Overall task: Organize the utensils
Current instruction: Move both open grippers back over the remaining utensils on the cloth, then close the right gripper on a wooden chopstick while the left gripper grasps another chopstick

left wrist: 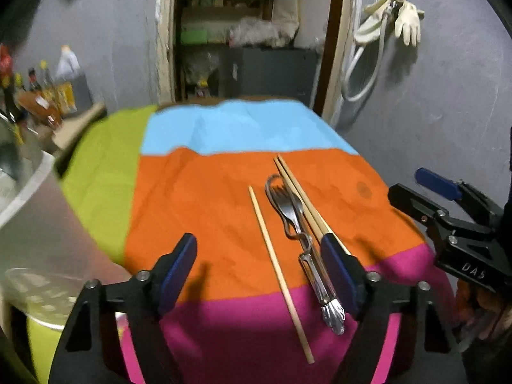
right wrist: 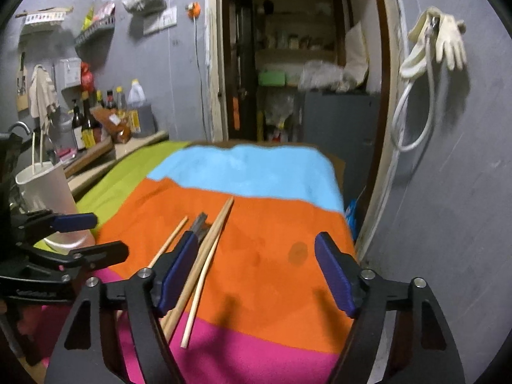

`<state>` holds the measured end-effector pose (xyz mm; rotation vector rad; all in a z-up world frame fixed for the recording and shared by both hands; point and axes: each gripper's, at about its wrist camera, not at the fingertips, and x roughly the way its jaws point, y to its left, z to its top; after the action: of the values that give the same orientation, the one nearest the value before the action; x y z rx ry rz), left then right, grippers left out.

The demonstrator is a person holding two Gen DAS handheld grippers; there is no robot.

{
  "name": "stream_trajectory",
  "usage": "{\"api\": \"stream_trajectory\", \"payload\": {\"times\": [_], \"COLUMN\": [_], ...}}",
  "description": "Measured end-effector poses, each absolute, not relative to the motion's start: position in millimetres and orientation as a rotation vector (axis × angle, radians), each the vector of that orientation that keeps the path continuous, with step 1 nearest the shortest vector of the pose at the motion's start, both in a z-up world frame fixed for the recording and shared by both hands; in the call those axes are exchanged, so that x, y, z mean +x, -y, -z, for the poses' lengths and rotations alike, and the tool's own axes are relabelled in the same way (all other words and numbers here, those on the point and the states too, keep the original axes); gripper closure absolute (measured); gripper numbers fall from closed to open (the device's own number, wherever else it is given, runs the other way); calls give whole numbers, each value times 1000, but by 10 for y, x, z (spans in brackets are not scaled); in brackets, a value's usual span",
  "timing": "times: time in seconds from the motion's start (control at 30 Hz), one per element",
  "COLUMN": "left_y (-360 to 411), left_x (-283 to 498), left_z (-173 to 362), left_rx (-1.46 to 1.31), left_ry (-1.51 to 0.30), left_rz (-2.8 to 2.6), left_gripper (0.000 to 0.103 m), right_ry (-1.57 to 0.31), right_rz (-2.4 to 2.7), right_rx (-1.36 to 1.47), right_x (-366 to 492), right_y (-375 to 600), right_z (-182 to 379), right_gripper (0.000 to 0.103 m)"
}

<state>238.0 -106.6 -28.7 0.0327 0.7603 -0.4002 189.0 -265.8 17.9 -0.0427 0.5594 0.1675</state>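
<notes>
On the striped cloth [left wrist: 204, 198] lie a single wooden chopstick [left wrist: 278, 272], a metal fork [left wrist: 289, 211] stacked on other metal utensils [left wrist: 323, 288], and a pair of chopsticks [left wrist: 300, 192]. My left gripper [left wrist: 259, 272] is open over them, and the single chopstick and the metal handles show between its fingers, untouched. My right gripper [right wrist: 256, 272] is open over bare orange cloth, with the chopstick pair [right wrist: 208, 252] beside its left finger [right wrist: 179, 272]. A white cup [right wrist: 48, 192] holding two chopsticks stands at the left. Each gripper shows in the other's view: the right [left wrist: 404, 184], the left [right wrist: 96, 235].
Bottles [right wrist: 86, 124] crowd a counter at the left, behind the cup. Past the table's far edge is an open doorway [right wrist: 297, 64] onto shelves. A hose and gloves [right wrist: 441, 41] hang on the grey wall close to the table's right side.
</notes>
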Motion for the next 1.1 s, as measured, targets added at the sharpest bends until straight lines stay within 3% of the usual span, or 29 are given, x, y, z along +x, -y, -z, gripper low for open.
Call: {"api": "stream_trajectory", "payload": {"times": [0.27, 0.47, 1.1], "left_y": [1058, 1073, 955], "left_x": [2692, 2810, 2872], "left_z": [510, 571, 605], "left_rx": [-37, -34, -102], "left_ry": [-908, -936, -940], "left_rz": [426, 416, 459], "left_gripper": [61, 81, 87], "right_ry": [-694, -765, -863], "right_rz": [-176, -210, -295], "right_rx": [-42, -76, -175], "right_x": [2093, 2201, 2289], "right_y": [2649, 2547, 2255], "right_z": [20, 111, 273], "right_gripper": [59, 65, 65]}}
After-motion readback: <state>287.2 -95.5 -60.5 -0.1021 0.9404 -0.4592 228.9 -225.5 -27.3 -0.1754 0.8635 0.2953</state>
